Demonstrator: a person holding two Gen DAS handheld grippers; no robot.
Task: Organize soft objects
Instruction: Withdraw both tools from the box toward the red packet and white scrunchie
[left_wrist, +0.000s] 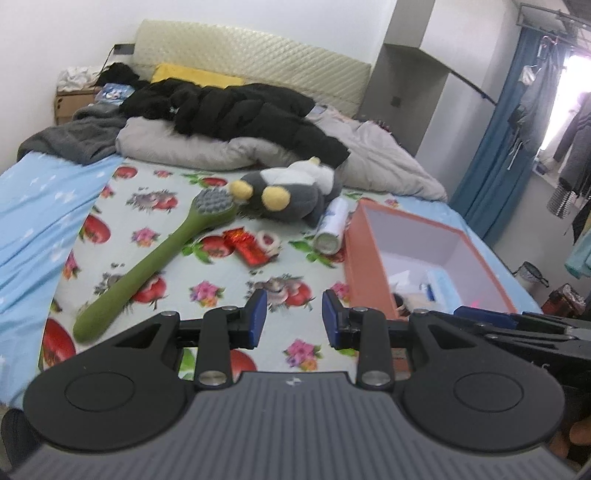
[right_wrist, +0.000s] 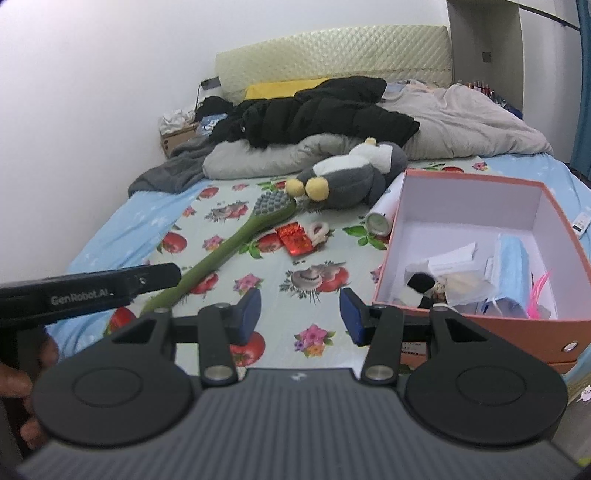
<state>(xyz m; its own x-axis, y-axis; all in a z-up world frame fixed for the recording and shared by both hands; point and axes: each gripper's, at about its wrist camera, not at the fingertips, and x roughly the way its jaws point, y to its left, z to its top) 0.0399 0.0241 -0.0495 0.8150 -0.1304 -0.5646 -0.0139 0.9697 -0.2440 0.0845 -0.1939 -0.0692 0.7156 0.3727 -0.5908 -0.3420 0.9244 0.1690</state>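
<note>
Well, bed (left_wrist: 221, 295): flowered sheet, bedding heaped at the head;
box (right_wrist: 480, 325): open, right side;
stuffed toy (right_wrist: 351, 177): beside the box;
brush (left_wrist: 147, 266): left;
left gripper (left_wrist: 294, 317): jaws spread, empty;
right gripper (right_wrist: 300, 314): likewise.

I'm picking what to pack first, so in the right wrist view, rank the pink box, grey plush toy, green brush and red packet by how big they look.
1. pink box, also nearest the camera
2. grey plush toy
3. green brush, longer but thinner, so unsure against the toy
4. red packet
</note>
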